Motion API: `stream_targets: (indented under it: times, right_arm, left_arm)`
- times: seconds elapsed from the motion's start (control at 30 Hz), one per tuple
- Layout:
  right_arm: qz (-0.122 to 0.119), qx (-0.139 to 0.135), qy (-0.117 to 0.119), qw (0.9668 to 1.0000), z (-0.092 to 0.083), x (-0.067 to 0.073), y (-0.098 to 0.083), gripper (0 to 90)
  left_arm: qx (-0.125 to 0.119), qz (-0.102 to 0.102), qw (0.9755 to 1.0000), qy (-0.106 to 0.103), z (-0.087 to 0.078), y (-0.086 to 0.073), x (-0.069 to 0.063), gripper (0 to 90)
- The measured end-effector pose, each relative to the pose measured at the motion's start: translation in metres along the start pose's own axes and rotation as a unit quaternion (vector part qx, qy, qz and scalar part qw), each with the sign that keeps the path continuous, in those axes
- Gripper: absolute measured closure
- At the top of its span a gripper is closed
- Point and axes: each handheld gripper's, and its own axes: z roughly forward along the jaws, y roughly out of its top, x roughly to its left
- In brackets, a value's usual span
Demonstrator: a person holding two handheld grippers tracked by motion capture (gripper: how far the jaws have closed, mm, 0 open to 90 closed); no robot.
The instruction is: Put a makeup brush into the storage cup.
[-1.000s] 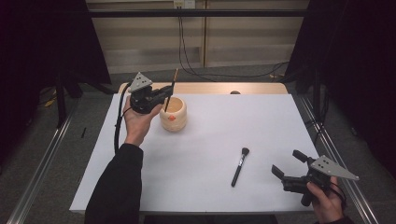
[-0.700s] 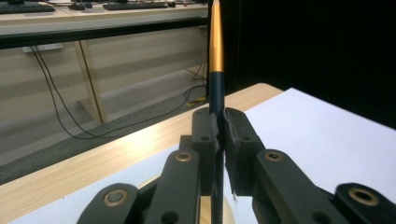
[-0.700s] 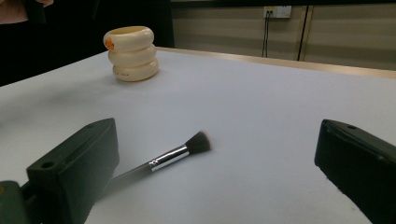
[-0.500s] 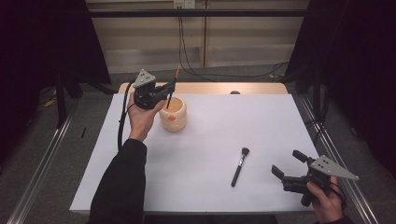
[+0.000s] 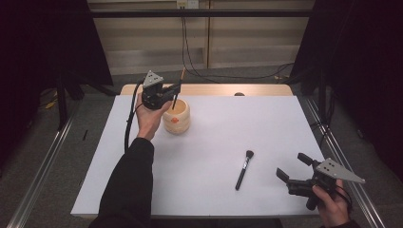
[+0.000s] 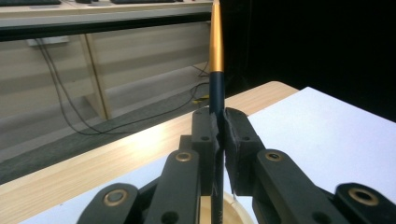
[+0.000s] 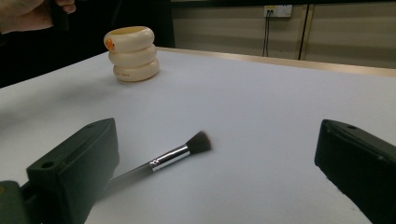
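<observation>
My left gripper [image 5: 175, 91] is shut on a thin stick with a dark shaft and an orange upper end [image 6: 215, 46], held upright. It hovers over the left rim of a cream ribbed cup [image 5: 177, 118], and the stick's lower end reaches into the cup's mouth [image 6: 243, 213]. A black makeup brush [image 5: 243, 169] lies on the white table sheet toward the front right. My right gripper [image 5: 291, 165] stands open just right of it. In the right gripper view the brush [image 7: 177, 156] lies between and beyond the jaws [image 7: 219, 140], untouched, with the cup [image 7: 132, 53] far off.
The white sheet [image 5: 266, 128] covers the table, and a wooden strip [image 5: 214, 89] shows along its far edge. Cables [image 5: 190, 57] hang and trail on the floor behind. Metal rails [image 5: 342, 156] run along both sides.
My left gripper has shifted right and slightly down with the stick, bringing its lower end over and into the cup. The right gripper and the makeup brush have stayed put.
</observation>
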Motion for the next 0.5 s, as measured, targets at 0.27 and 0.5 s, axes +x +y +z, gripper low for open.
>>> stream_targets:
  times: [0.27,0.5]
  right_arm:
    - [0.001,0.002,0.0,1.0,0.0,0.0,0.0,0.0]
    - [0.004,0.003,-0.001,1.0,0.0,0.0,0.0,0.0]
  left_arm:
    - [0.006,-0.002,1.0,-0.003,0.002,-0.01,0.003,83.6]
    - [0.005,-0.008,0.9999,-0.004,0.003,-0.019,0.005,83.5]
